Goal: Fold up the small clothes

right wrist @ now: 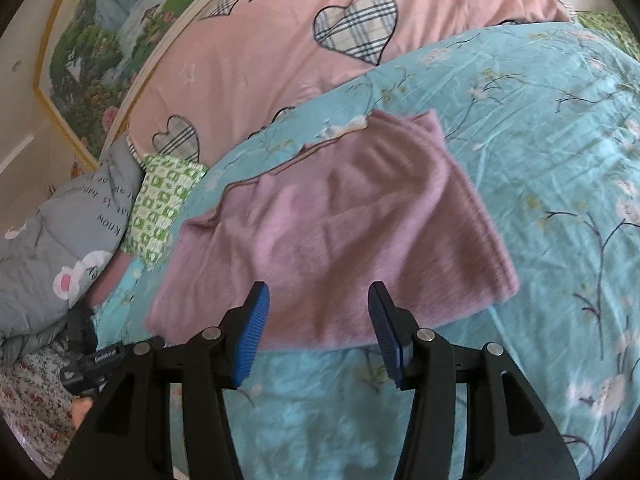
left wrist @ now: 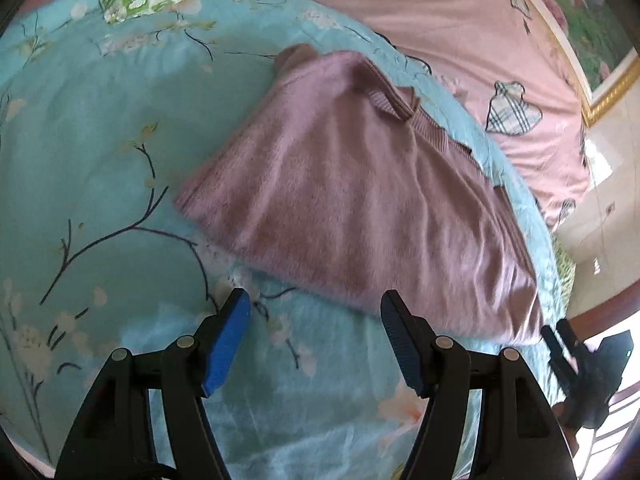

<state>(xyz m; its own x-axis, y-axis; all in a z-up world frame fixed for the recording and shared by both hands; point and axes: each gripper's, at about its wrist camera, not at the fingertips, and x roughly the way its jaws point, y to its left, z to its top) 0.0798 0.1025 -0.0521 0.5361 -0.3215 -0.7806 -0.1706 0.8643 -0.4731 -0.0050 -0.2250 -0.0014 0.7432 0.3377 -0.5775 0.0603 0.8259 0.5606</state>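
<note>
A folded mauve sweater [left wrist: 360, 208] lies on the teal floral quilt [left wrist: 100, 160] of the bed, its far edge running along the quilt's border beside the pink heart-print sheet [left wrist: 460, 32]. The left gripper [left wrist: 316, 312] hovers near its front edge, jaws apart and empty. The right gripper [right wrist: 318, 304] hangs likewise apart, empty. How the sweater's sleeves are tucked stays hidden underneath.

Mauve-pink knit garment [left wrist: 352, 208] lay on turquoise quilt [left wrist: 100, 140] w/ dark branch & pale blossom print. Behind: pink sheet [right wrist: 280, 40] w/ plaid hearts; green-white check pillow [right wrist: 160, 204]; grey cushion [right wrist: 60, 240] w/ lettering.
</note>
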